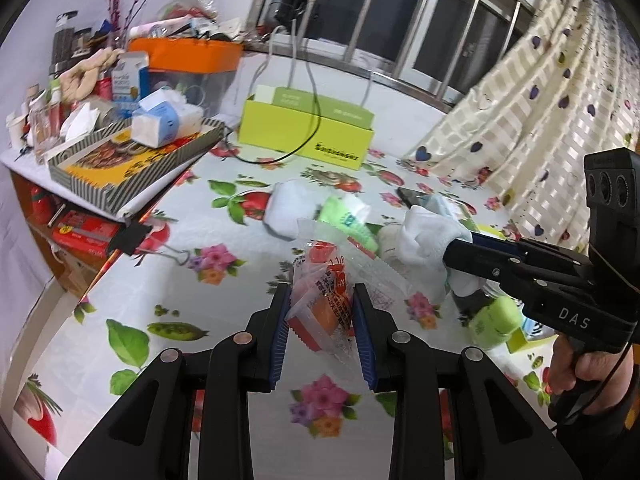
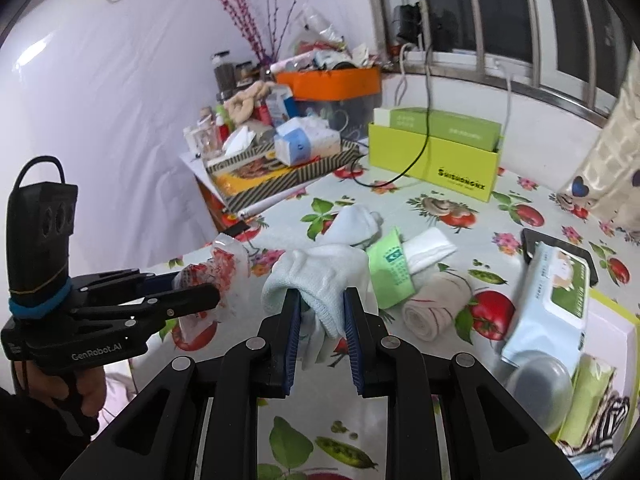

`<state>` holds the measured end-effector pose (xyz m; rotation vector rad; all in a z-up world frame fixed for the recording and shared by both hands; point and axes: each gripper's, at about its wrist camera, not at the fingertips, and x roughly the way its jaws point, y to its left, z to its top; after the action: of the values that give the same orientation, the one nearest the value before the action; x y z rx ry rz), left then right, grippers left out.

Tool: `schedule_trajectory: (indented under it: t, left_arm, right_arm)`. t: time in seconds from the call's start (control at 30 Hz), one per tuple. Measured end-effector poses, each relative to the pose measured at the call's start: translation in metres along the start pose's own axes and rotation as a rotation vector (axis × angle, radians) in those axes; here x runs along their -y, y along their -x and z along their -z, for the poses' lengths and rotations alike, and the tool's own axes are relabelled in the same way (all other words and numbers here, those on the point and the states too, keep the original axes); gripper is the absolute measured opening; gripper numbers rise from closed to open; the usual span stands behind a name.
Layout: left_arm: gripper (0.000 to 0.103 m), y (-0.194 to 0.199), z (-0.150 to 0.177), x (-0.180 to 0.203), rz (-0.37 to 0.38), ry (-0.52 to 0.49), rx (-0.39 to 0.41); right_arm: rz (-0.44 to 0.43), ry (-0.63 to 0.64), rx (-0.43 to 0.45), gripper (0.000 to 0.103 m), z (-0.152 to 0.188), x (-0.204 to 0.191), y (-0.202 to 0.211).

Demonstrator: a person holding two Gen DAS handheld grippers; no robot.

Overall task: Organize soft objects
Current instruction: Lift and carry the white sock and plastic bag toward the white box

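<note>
My left gripper (image 1: 321,295) is shut on a clear plastic packet with red and orange print (image 1: 324,292), held above the flowered tablecloth; it shows at the left of the right wrist view (image 2: 222,276). My right gripper (image 2: 322,300) is shut on a white sock (image 2: 320,276), also lifted; it shows in the left wrist view (image 1: 428,240). On the cloth lie another white sock (image 2: 356,220), a green-banded white sock pair (image 2: 394,264) and a beige rolled cloth (image 2: 434,304).
A lime-green open box (image 2: 434,160) with a cable over it stands at the back. A striped tray (image 2: 280,176) with a tissue pack and clutter sits back left. A wet-wipes pack (image 2: 556,300), a black phone and a clear lid (image 2: 538,384) lie at the right.
</note>
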<state>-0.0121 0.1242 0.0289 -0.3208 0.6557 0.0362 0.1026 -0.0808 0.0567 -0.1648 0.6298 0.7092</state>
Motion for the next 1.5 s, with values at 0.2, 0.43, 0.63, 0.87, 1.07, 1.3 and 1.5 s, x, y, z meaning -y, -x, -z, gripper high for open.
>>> schedule_trajectory:
  t: [0.2,0.43,0.63,0.87,1.07,1.3,1.5]
  left_arm:
    - [0.031,0.002,-0.002,0.019,0.024,-0.032,0.002]
    - [0.031,0.002,-0.003,0.035,0.046,-0.063,0.002]
    - [0.031,0.002,-0.005,0.047,0.063,-0.084,0.005]
    - [0.031,-0.001,-0.008,0.060,0.084,-0.103,0.004]
    - [0.031,-0.006,-0.011,0.076,0.109,-0.127,-0.004]
    - [0.031,-0.015,-0.016,0.098,0.139,-0.157,-0.016]
    - [0.031,-0.025,-0.018,0.119,0.165,-0.186,-0.031]
  right_arm:
    - [0.023,-0.016,0.041,0.021,0.006,0.007,0.022]
    - [0.052,-0.027,0.070,0.021,0.013,0.014,0.040]
    - [0.072,-0.045,0.076,0.021,0.019,0.021,0.051]
    - [0.100,-0.057,0.078,0.020,0.026,0.030,0.064]
    - [0.113,-0.076,0.076,0.020,0.031,0.038,0.070]
    - [0.139,-0.098,0.088,0.020,0.037,0.049,0.081]
    - [0.164,-0.121,0.097,0.020,0.044,0.065,0.092]
